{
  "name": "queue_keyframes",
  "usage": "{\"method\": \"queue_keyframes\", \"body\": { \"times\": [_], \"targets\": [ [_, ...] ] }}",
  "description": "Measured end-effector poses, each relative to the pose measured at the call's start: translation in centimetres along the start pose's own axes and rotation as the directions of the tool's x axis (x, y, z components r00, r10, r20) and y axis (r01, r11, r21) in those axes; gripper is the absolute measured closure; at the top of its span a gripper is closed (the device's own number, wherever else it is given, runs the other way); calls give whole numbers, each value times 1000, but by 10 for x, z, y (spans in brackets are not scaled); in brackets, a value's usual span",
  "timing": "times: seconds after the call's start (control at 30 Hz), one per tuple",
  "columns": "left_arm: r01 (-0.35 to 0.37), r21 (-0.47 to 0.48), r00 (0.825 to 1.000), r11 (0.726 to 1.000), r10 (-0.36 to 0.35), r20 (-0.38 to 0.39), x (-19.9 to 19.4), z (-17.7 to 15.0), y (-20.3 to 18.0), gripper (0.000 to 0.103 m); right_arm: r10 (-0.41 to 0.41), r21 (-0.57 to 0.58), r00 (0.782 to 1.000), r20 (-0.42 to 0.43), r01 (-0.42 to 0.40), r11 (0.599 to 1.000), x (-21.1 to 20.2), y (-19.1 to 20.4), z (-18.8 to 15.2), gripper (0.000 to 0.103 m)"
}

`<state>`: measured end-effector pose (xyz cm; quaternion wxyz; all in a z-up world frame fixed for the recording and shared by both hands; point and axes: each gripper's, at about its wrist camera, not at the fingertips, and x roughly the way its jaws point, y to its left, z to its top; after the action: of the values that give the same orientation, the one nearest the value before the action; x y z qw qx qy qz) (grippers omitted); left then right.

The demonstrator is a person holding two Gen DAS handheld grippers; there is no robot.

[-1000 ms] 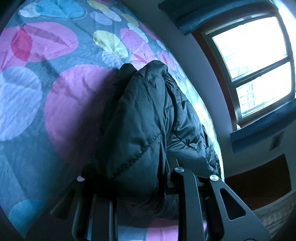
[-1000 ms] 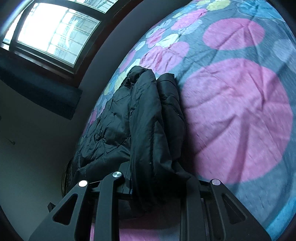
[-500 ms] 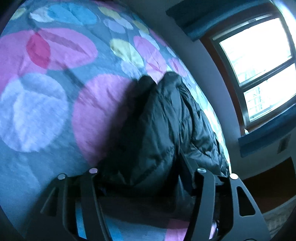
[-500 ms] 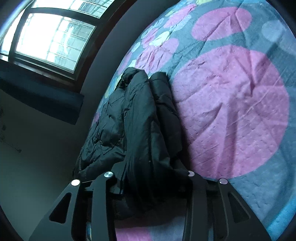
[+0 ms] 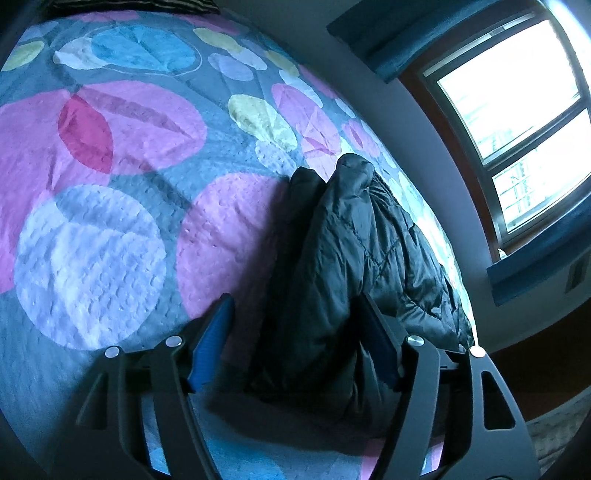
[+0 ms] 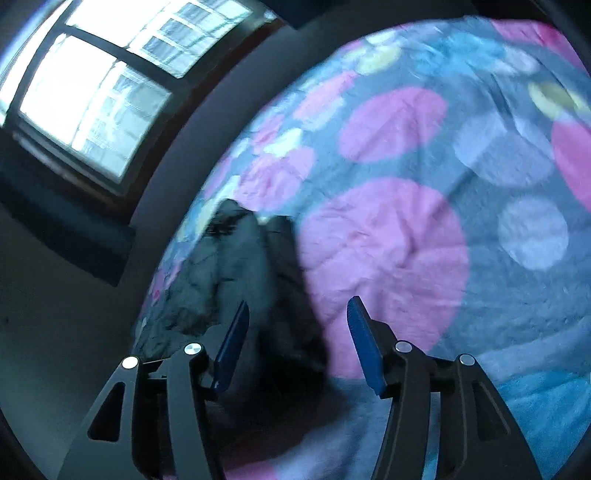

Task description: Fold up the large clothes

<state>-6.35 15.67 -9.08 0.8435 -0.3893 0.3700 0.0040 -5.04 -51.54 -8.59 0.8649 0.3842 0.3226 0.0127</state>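
A black quilted puffer jacket lies folded in a long bundle on the bed near its window-side edge. My left gripper is open, its blue-padded fingers spread to either side of the jacket's near end, with the right finger against the fabric. In the right wrist view the jacket looks blurred and lies further off. My right gripper is open and empty, raised above and behind the jacket's near end.
The bed carries a grey quilt with large pink, blue and yellow circles. A wall with a bright window runs along the jacket's side of the bed. A striped pillow sits at the far end.
Both grippers have opened and let go of the jacket, which now rests on the quilt. Both have drawn back, the right one further and upward.
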Motion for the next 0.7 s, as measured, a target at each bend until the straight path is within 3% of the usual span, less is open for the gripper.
{"method": "queue_keyframes", "body": {
  "times": [0.1, 0.2, 0.3, 0.43, 0.57, 0.7],
  "targets": [
    [-6, 0, 1000, 1000, 6, 3, -1, -1, -1, 30, 53, -86, 998, -28, -55, 995, 8, 38, -1, 36],
    [-4, 5, 1000, 1000, 4, -3, 0, -1, -3, 25, 143, -173, 983, -111, -161, 972, 25, 84, -6, 33],
    [-5, 13, 1000, 1000, 5, -6, 1, -2, -3, 24, 212, -261, 955, -208, -263, 929, 49, 132, -20, 32],
    [-5, 27, 1000, 1000, 5, -13, 2, -1, -4, 23, 285, -281, 886, -365, -397, 874, 91, 187, -44, 32],
    [-7, 47, 1000, 999, 8, -20, 3, -2, -5, 22, 249, -307, 848, -468, -420, 854, 130, 215, -67, 31],
    [0, 54, 1000, 999, 2, -25, 3, -1, -5, 21, 144, -315, 821, -552, -366, 876, 171, 211, -85, 25]
  ]
}}
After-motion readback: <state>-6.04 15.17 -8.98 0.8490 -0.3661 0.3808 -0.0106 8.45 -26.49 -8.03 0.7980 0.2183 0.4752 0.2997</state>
